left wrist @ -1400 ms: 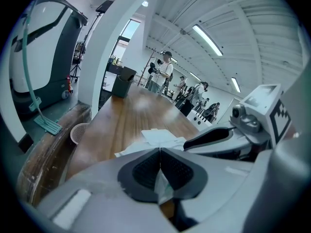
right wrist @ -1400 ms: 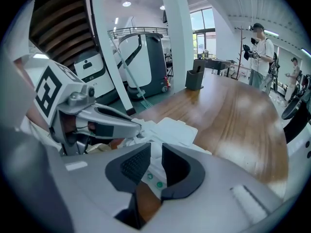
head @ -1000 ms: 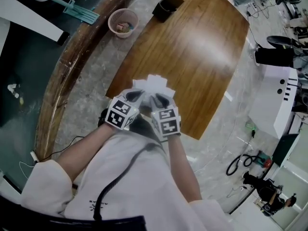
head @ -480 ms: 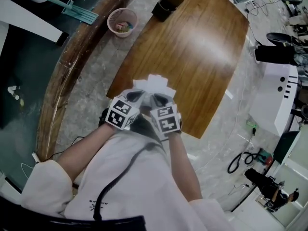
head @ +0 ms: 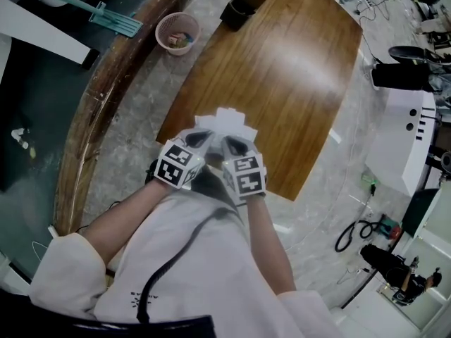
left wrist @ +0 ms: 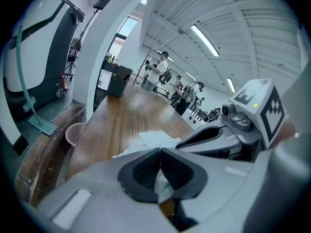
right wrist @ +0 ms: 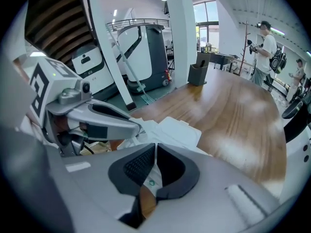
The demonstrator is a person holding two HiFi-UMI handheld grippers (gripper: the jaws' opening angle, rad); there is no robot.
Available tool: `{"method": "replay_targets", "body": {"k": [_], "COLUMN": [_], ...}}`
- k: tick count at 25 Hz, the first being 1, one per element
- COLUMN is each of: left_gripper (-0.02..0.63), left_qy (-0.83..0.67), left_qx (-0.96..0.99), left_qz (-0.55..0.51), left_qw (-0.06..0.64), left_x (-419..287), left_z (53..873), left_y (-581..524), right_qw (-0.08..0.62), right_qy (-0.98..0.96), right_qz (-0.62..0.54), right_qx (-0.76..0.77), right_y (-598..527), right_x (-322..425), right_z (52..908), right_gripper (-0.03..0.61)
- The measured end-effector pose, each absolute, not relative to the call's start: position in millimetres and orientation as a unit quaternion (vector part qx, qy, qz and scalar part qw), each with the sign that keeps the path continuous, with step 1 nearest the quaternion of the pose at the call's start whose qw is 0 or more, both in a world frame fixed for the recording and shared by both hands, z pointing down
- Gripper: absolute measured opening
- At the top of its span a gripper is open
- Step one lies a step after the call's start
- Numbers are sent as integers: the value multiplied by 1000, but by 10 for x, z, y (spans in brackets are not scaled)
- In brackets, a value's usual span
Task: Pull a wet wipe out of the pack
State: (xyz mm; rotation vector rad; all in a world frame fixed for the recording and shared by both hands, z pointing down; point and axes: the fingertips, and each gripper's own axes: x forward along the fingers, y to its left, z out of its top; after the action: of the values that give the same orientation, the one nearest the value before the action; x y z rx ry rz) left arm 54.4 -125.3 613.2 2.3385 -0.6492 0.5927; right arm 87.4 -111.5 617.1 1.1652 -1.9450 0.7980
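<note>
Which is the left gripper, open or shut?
Shut: the left gripper has its pads meeting at the tips, pinching thin white, green-printed material, probably the pack.

Left forearm (head: pixel 120 220) and right forearm (head: pixel 271 248) drawn in close before the chest, converging toward the wrists. Left gripper (head: pixel 200 141) and right gripper (head: pixel 232 145) side by side, tips nearly meeting, both pitched forward and down. Each pair of jaws is closed, pads pinching a thin white edge of the wet wipe pack (right wrist: pixel 151 178).

Hall: marble floor (head: pixel 325 196), cleaning machine (right wrist: pixel 145 52)
</note>
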Motion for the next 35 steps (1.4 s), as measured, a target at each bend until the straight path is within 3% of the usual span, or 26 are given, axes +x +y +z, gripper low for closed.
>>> {"method": "replay_targets", "body": {"k": [35], "left_gripper": [41], "left_qy": [-210], "left_qx": [919], "left_qz": [212], "left_qw": [258], "left_x": [625], "left_z": [5622], "left_y": [-1187], "right_qw": [239], "right_qy": [-757], "right_qz": [268], "right_qx": [546], "right_y": [-1040], "right_x": [1020], "right_z": [5554], "right_gripper": [15]}}
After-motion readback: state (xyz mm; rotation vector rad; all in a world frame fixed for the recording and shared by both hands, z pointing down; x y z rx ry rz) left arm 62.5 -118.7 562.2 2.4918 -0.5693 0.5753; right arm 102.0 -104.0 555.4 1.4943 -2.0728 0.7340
